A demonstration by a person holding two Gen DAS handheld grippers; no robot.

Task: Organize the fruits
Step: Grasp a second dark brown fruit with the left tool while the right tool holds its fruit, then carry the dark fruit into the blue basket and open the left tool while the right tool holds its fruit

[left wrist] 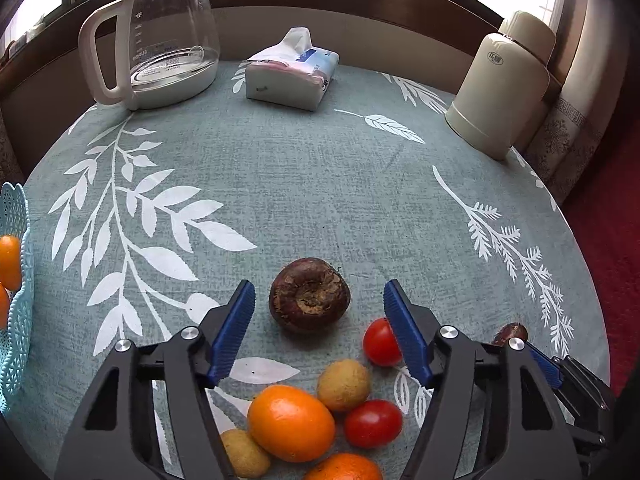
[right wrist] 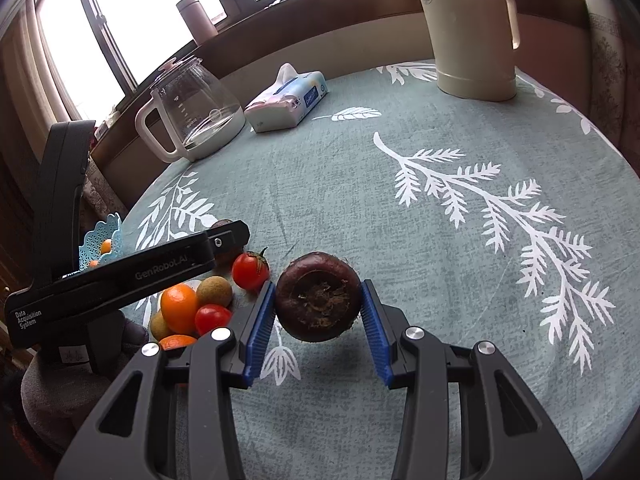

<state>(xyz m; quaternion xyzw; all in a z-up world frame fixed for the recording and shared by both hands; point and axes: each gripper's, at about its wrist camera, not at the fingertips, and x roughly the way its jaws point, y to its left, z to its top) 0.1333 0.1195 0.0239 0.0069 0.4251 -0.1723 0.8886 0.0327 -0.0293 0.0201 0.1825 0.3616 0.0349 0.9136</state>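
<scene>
A dark purple-brown round fruit (right wrist: 318, 300) is clamped between the blue pads of my right gripper (right wrist: 317, 284), a little above the tablecloth with its shadow below. A second dark fruit (left wrist: 310, 300) lies on the cloth between the fingers of my left gripper (left wrist: 319, 285), which stands open with gaps on both sides. Nearer the left wrist camera lie an orange (left wrist: 290, 422), two tomatoes (left wrist: 382, 342) (left wrist: 374, 424) and brownish small fruits (left wrist: 344, 384). A blue lattice basket (left wrist: 16, 280) holding small oranges (left wrist: 8, 262) sits at the far left.
At the back of the round table stand a glass kettle (left wrist: 160, 40), a tissue pack (left wrist: 292, 70) and a cream thermos (left wrist: 500, 84). The table edge (left wrist: 592, 280) curves close on the right. The left gripper's black body (right wrist: 120, 276) reaches over the fruit pile.
</scene>
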